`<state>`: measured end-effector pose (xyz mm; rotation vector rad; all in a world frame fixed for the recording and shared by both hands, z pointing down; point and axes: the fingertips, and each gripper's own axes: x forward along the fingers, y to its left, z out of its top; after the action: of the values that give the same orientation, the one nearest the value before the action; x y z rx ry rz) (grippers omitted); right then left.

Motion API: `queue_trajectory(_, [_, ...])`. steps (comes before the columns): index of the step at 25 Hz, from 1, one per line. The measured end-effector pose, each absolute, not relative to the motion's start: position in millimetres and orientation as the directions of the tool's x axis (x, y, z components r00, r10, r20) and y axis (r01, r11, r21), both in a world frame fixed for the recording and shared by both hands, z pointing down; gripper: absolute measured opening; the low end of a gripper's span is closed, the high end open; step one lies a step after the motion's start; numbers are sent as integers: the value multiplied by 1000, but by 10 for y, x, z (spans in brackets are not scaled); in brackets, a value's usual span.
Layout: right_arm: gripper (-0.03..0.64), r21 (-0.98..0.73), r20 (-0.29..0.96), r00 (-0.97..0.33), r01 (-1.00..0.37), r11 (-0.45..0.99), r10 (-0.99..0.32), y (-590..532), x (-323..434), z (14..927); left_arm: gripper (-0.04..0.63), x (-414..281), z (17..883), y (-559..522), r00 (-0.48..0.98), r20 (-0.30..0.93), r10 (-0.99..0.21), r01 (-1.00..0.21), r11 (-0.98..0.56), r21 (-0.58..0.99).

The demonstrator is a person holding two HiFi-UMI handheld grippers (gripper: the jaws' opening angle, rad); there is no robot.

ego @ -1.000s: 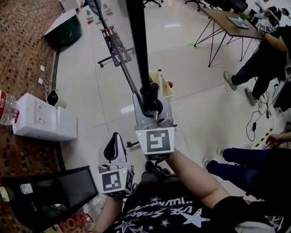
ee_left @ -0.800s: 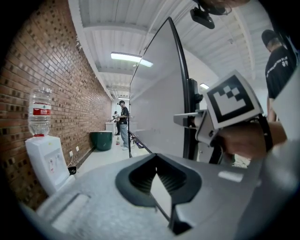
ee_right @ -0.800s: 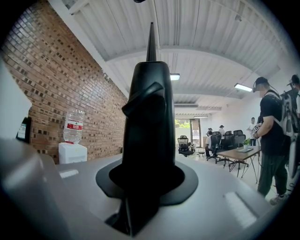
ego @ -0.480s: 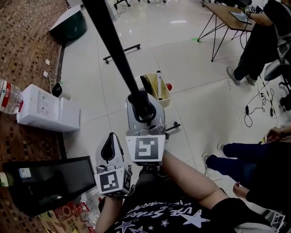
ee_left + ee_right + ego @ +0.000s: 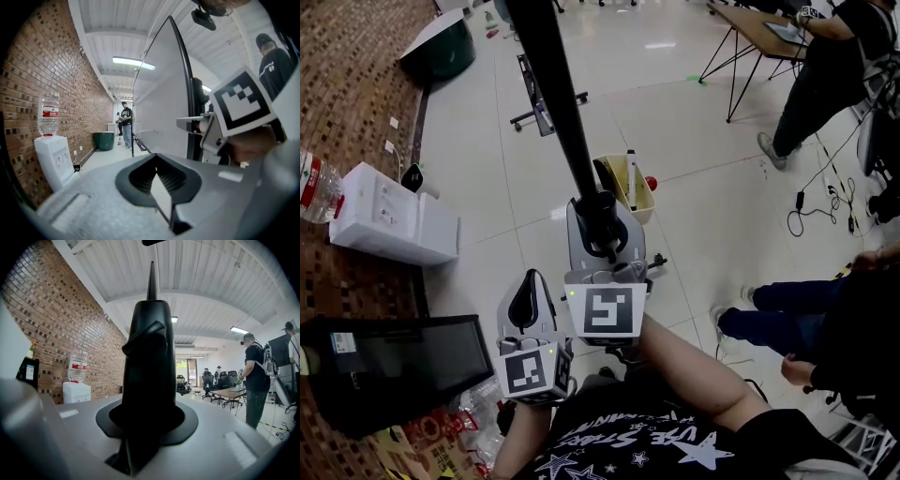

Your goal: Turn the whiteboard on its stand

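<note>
While clamped on the whiteboard frame (image 5: 561, 103), right tool (image 5: 602, 220); left tool (image 5: 525, 302) closed, empty; white stick (image 5: 630, 173) in yellow bin (image 5: 645, 190).

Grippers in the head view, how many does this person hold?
2. The left gripper sits low, jaws together and empty; the right gripper, just above it, is clamped on the whiteboard's black edge. Neither is hidden.

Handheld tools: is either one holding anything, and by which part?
The right tool grips the large whiteboard by its black frame edge; the left tool holds nothing.
</note>
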<state>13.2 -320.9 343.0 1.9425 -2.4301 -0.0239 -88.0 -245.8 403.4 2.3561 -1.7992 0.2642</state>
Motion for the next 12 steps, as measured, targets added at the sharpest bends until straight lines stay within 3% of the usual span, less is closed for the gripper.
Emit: queue_trajectory(12, [126, 29, -11, -191, -981, 190, -982, -2623, 71, 3392, 6, -1111, 4031, -1828, 303, 271, -914, -953, -298, 61])
